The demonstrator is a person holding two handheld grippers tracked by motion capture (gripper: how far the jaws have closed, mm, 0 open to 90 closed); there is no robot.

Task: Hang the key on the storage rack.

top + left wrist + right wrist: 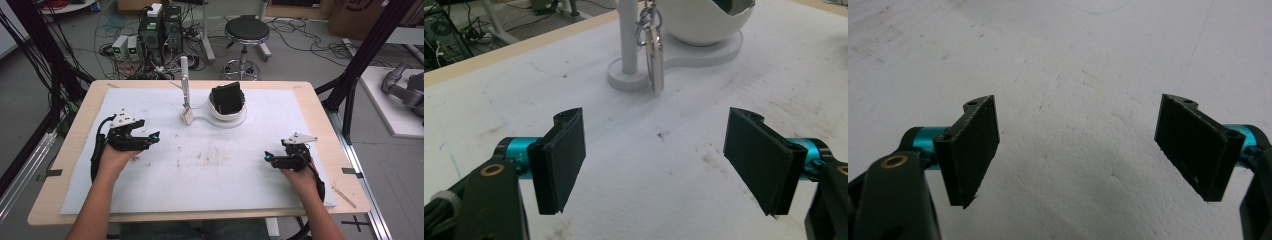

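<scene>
Forearms are coming in from the bottom edge of the high view, each hand holding a gripper over the white mat (210, 180), which is covering most of the wooden table (65, 165) and showing brown smudges near its middle. Left gripper (152, 138) is sitting at the mat's left side, jaws standing wide apart with nothing between them, pointing toward the centre. Left gripper view is looking past those jaws at bare mat, with the stand and keyring farther off, well apart from the pads. Right gripper (268, 157) is sitting at the mat's right side, jaws likewise spread wide and gripping nothing; right gripper view is showing bare scuffed mat between its pads (973, 150). White stand (220, 119) is resting at the mat's far middle: flat base, a bowl-shaped cup (227, 111) on one end holding a black wallet-like item (227, 97) upright, and a thin white post (184, 80) rising on the other end. Keyring (654, 55) is hanging off the post, dangling just beside its foot; whether its lower end is touching the base, can't tell.
</scene>
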